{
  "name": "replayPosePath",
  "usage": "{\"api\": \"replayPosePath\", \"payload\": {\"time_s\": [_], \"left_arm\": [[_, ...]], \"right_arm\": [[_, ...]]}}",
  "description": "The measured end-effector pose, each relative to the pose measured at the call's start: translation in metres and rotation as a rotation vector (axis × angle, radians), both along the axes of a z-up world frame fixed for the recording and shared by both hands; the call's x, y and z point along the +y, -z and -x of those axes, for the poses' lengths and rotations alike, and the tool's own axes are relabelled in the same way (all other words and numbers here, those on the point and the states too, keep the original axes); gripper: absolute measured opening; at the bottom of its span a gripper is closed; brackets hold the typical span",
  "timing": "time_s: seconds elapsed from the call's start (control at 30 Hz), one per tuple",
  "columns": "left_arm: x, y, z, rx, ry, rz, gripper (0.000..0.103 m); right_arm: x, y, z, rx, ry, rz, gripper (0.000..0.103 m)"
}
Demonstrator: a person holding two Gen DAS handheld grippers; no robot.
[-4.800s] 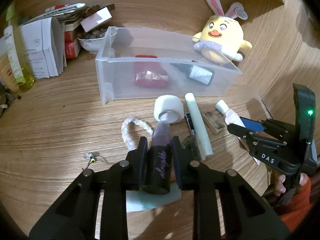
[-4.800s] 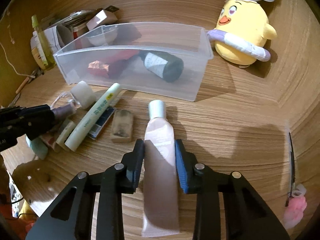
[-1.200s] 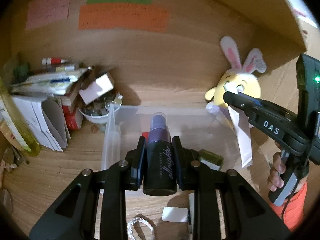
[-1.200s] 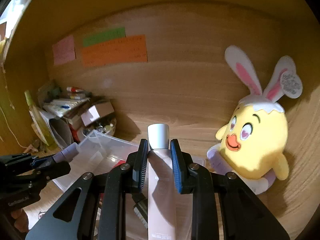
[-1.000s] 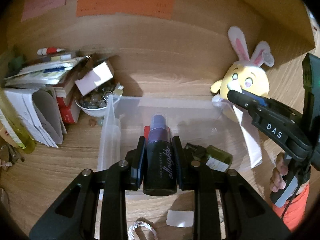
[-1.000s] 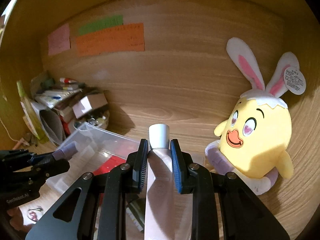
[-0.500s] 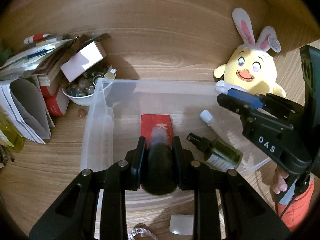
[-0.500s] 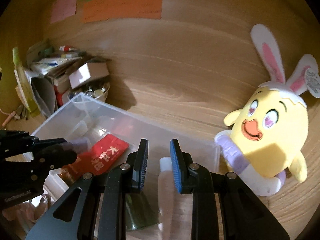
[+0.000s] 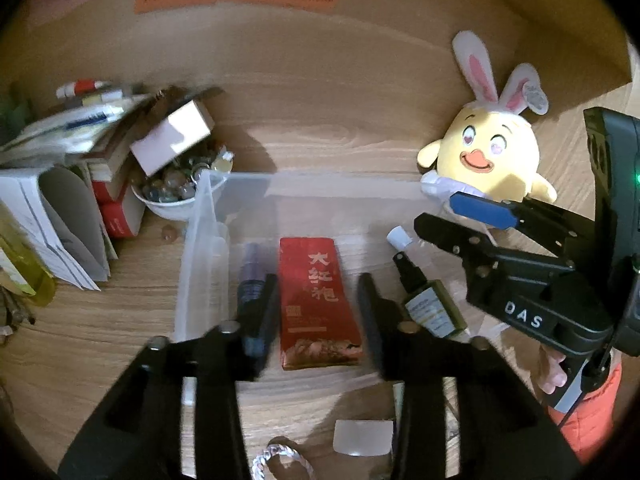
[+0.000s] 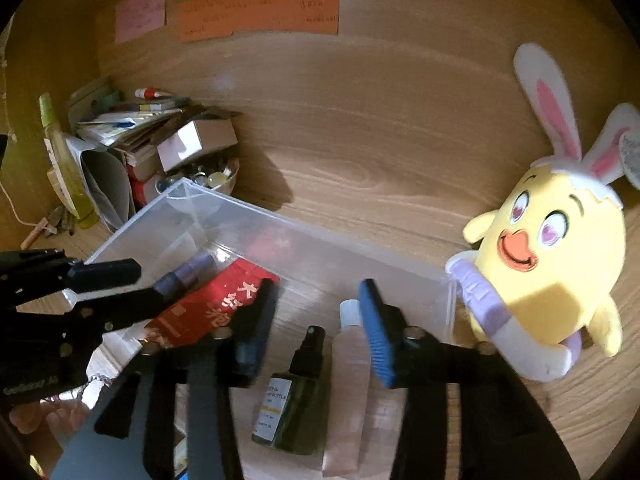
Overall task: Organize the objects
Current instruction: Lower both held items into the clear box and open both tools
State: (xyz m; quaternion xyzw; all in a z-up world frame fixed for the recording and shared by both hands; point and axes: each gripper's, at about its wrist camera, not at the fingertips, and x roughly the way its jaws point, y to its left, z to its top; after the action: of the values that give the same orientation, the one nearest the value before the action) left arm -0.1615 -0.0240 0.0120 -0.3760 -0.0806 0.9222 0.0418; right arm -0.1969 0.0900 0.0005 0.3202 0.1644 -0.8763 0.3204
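A clear plastic bin (image 9: 320,184) (image 10: 300,224) sits on the wooden desk. In it lie a red packet (image 9: 316,300) (image 10: 208,308), a dark green spray bottle (image 9: 424,304) (image 10: 296,392), a purple spray bottle (image 9: 252,272) (image 10: 188,272) at the left and a pink tube (image 9: 398,236) (image 10: 348,380) with a white cap at the right. My left gripper (image 9: 316,312) (image 10: 148,284) hangs over the bin, jaws opening, nothing pressed between them. My right gripper (image 10: 316,332) (image 9: 460,216) hangs over the bin's right end, jaws opening too, the tube loose below.
A yellow bunny-eared plush (image 9: 488,160) (image 10: 548,264) stands right of the bin. At the left are stacked papers and boxes, a bowl of marbles (image 9: 172,192) (image 10: 208,176) and a yellow-green bottle (image 10: 64,160). A white tape roll (image 9: 362,438) and a rope loop (image 9: 280,456) lie in front.
Both grippers tipped down over the bin and opened. The purple bottle left my left gripper and the pink tube left my right gripper; both now lie in the bin.
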Motion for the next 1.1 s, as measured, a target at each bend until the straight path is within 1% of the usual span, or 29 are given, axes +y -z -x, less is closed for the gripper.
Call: {"api": "replayPosePath", "payload": {"time_s": [0.1,0.13,0.2,0.27,0.33,0.37,0.4,0.43,0.5,0.6,0.8,0.97,1.1], "left_arm": [[0.001,-0.009,-0.008,0.029,0.0,0.013,0.055],[0.001,-0.011,-0.011,0.036,0.002,0.012,0.056],[0.001,-0.017,-0.016,0.05,0.003,0.012,0.063],[0.001,-0.022,-0.023,0.065,0.006,0.019,0.067],[0.002,-0.026,-0.029,0.077,0.005,0.029,0.072],[0.002,-0.029,-0.032,0.084,0.005,0.034,0.077],[0.002,-0.033,-0.037,0.099,0.004,0.039,0.081],[0.002,-0.035,-0.041,0.109,0.002,0.041,0.083],[0.002,-0.04,-0.049,0.132,-0.003,0.053,0.091],[0.001,-0.044,-0.058,0.147,0.003,0.066,0.094],[-0.002,-0.043,-0.072,0.142,-0.004,0.092,0.096],[-0.007,-0.035,-0.082,0.112,-0.004,0.093,0.096],[-0.012,-0.026,-0.092,0.077,-0.005,0.077,0.096]], "right_arm": [[0.002,-0.008,-0.011,0.045,-0.008,-0.003,0.053],[0.003,-0.011,-0.015,0.061,-0.011,-0.004,0.058],[0.005,-0.017,-0.024,0.09,-0.014,-0.002,0.067],[0.008,-0.021,-0.031,0.109,-0.02,0.004,0.072],[0.011,-0.025,-0.038,0.115,-0.027,0.014,0.079],[0.012,-0.027,-0.042,0.117,-0.03,0.02,0.082],[0.014,-0.028,-0.045,0.123,-0.03,0.027,0.082],[0.016,-0.03,-0.05,0.129,-0.029,0.031,0.082],[0.018,-0.032,-0.055,0.133,-0.027,0.037,0.083],[0.023,-0.033,-0.063,0.134,-0.021,0.045,0.086],[0.032,-0.032,-0.076,0.128,-0.009,0.057,0.089],[0.041,-0.03,-0.086,0.108,0.003,0.074,0.089],[0.047,-0.027,-0.095,0.089,0.013,0.082,0.09]]}}
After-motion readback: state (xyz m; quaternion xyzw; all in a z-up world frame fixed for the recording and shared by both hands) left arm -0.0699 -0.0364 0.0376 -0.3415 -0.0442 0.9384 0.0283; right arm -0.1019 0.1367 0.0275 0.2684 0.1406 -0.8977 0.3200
